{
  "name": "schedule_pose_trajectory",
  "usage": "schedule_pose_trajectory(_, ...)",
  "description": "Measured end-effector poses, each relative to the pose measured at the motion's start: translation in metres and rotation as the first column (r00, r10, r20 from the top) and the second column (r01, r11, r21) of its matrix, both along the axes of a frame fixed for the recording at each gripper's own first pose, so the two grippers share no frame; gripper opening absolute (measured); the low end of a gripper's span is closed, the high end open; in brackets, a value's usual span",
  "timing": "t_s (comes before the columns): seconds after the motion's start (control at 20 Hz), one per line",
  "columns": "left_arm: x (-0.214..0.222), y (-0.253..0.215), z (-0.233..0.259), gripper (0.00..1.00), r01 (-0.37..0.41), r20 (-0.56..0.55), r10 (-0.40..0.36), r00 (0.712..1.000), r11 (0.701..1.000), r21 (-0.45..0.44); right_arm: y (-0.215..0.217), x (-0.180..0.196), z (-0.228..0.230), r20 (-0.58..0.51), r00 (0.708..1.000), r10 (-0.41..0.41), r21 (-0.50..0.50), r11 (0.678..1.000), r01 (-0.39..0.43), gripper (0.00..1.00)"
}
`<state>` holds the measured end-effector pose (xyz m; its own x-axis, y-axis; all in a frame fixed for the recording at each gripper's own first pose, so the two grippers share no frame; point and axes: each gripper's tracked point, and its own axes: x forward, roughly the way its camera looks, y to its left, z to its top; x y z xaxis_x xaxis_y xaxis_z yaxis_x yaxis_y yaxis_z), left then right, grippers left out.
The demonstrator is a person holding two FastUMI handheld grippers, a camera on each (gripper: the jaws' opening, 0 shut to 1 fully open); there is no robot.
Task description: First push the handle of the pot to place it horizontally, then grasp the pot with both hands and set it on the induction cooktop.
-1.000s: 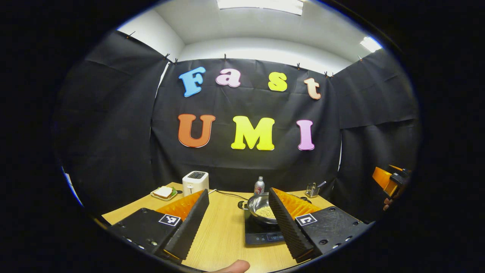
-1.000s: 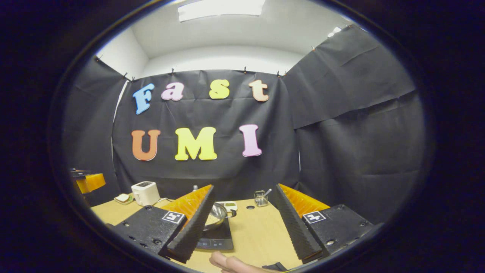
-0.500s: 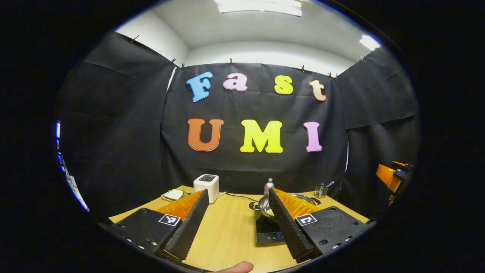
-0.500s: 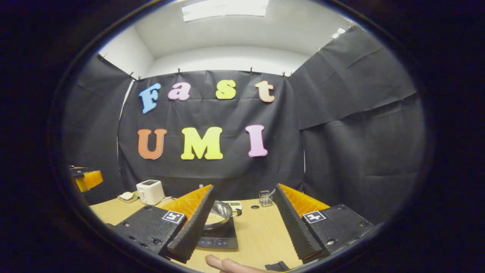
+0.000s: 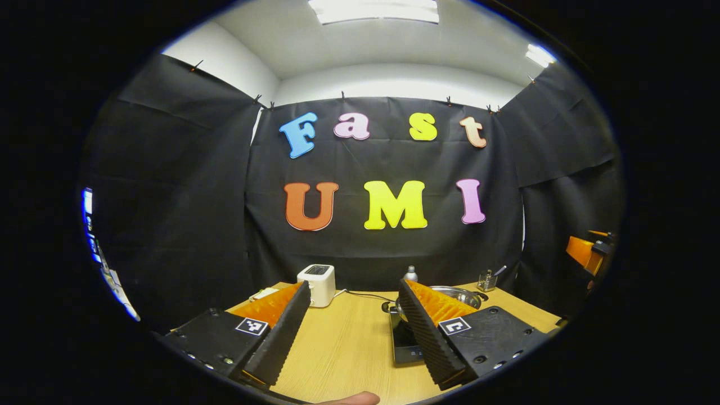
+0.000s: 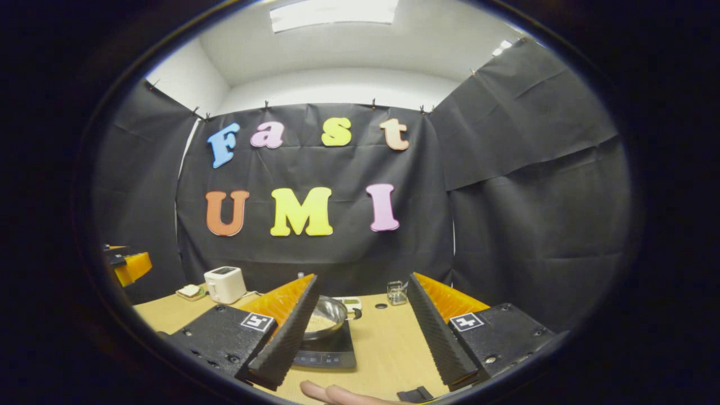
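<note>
A steel pot [image 6: 327,316] with pale grains in it sits on the black induction cooktop [image 6: 333,353], its small dark handle [image 6: 354,314] sticking out to the right. My right gripper [image 6: 363,278] is open, held back from the pot, and its left finger hides the pot's left side. In the left gripper view the pot [image 5: 462,295] shows behind the right finger, on the cooktop [image 5: 404,344]. My left gripper [image 5: 354,284] is open over bare table, with nothing between its fingers.
A white toaster [image 5: 316,284] with a cable, a bottle [image 5: 410,274] and a utensil holder [image 5: 487,279] stand along the table's back. A plate with a sandwich [image 6: 190,291] lies far left. The other gripper shows at the view edges [image 5: 588,253] [image 6: 129,265].
The left gripper view has sunk lower and swung left, so the pot and toaster drifted right in it. The right gripper view shifted only slightly. Both grippers stayed open.
</note>
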<state>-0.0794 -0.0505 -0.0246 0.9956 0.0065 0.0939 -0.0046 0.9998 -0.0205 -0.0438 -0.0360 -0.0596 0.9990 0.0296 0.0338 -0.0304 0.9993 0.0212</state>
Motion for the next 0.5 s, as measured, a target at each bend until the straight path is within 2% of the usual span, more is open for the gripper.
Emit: schedule_pose_trajectory(0.5,0.0021,-0.0065,-0.0013,0.94,-0.003,0.010,0.003,1.000,1.000,0.001,-0.0080,-0.0022,-0.0038,0.019,1.000,0.009,0.013,1.000,-0.010,0.96)
